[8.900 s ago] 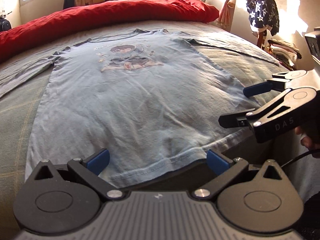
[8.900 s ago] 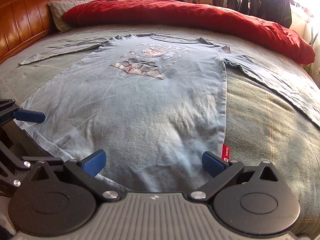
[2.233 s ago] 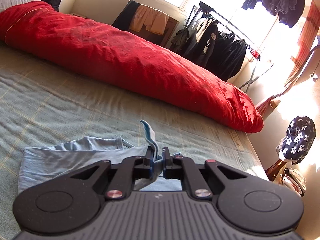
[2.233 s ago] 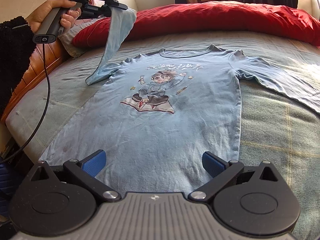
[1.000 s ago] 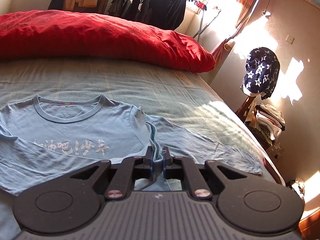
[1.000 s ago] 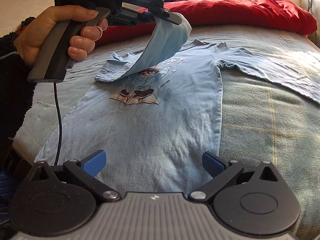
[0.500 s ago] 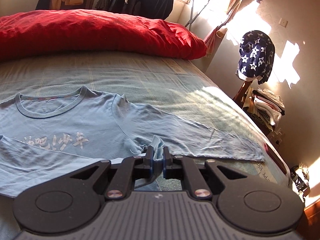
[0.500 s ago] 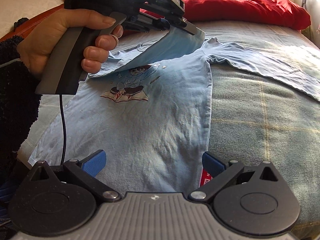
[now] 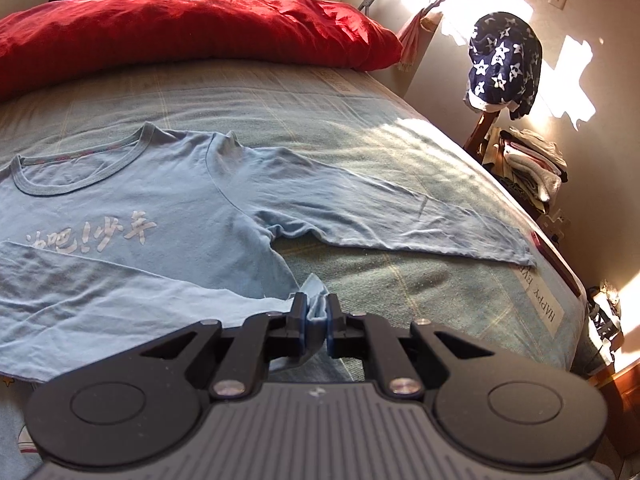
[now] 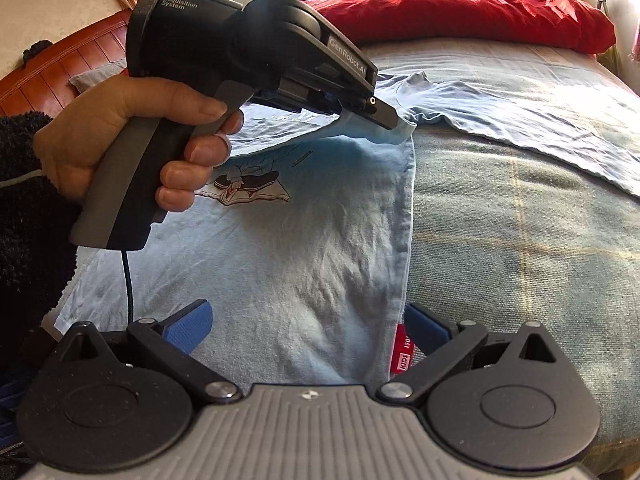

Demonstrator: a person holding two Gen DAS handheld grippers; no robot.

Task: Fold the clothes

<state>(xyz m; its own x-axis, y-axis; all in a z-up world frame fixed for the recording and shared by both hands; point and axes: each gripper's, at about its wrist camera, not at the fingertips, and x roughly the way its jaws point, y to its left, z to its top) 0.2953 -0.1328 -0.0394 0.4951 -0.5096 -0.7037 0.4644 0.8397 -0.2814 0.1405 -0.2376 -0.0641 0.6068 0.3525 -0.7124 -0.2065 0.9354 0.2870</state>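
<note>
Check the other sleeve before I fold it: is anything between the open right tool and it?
Nothing visible. Bare bedspread lies between the right tool and the spread sleeve; the left tool sits beside its path.

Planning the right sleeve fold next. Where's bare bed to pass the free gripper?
Bare bedspread lies between the shirt's side seam and the spread right sleeve; another strip runs between collar and red duvet. Crowded over the chest, where the left gripper pins the folded sleeve.
</note>
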